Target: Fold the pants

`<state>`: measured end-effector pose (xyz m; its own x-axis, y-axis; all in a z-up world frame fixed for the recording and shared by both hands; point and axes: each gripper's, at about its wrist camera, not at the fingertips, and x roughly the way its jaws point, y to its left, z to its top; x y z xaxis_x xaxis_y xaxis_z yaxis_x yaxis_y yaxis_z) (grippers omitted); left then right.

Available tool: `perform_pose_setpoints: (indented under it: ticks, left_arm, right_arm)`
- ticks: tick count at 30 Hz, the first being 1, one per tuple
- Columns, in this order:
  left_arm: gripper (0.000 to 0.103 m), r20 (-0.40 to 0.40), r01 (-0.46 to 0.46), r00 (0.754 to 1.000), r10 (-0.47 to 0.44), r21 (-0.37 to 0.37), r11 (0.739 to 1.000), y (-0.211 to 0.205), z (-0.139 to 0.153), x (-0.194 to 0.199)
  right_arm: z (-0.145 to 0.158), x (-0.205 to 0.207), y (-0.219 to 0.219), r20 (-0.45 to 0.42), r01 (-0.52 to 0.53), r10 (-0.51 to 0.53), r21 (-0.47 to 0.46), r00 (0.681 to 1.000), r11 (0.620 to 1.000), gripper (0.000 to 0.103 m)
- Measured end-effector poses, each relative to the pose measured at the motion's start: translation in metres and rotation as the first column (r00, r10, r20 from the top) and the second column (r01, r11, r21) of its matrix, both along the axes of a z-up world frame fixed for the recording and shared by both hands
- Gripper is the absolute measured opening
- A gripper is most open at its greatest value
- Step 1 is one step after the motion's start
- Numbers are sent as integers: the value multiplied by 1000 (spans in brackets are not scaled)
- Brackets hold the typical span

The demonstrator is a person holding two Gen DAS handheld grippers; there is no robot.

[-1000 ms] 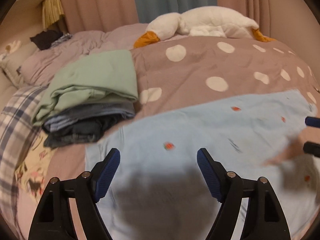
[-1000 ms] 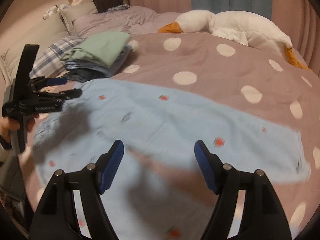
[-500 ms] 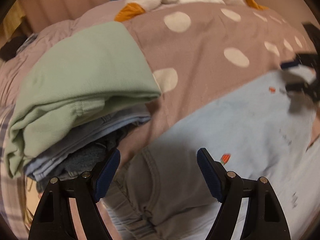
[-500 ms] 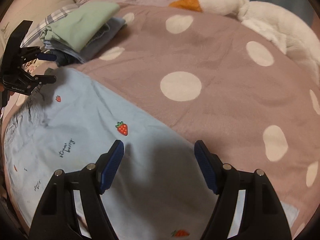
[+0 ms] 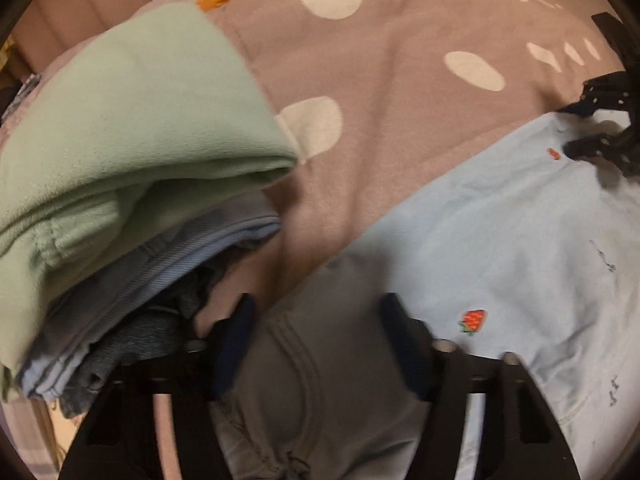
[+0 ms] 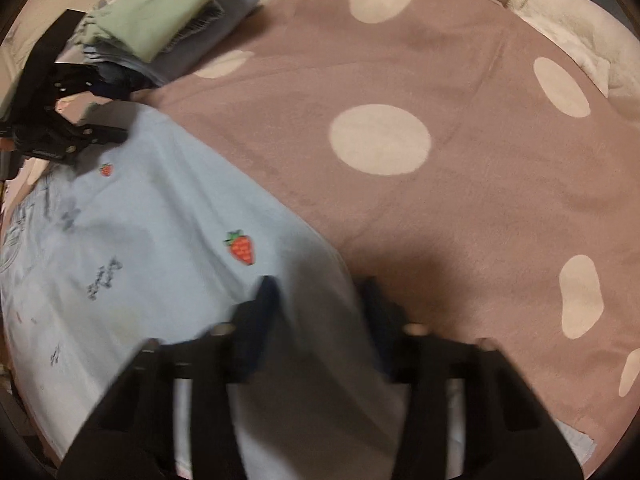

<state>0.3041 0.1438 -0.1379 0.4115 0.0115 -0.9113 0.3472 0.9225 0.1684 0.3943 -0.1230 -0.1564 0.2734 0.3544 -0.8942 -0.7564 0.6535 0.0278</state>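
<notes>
- The light blue pants (image 6: 132, 248) have small dark curly writing (image 6: 103, 277) printed on them, but it is too blurry to read.

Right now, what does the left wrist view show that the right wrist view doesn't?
Only the left wrist view shows the pants' waistband between the left gripper jaws, which have just been closing. Only the right shows the pants' far edge between the right gripper jaws, also closing, and the white plush. Both show the light blue strawberry pants, the folded stack and the dotted blanket.
</notes>
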Motion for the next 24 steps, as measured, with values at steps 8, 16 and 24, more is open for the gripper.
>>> perform_pose_setpoints:
  ticks: [8, 16, 24]
  left_arm:
    - [15, 109, -42, 993, 33, 81, 996, -22, 1, -33]
    - [11, 200, -44, 979, 35, 43, 998, -24, 35, -67]
    - [11, 278, -10, 961, 9, 4, 1000, -17, 72, -115]
  right_arm:
    - [13, -34, -6, 101, 4, -4, 2, 995, 1000, 8]
    - [51, -72, -12, 193, 18, -26, 47, 981, 999, 8]
    - [88, -126, -25, 269, 36, -58, 87, 961, 996, 8]
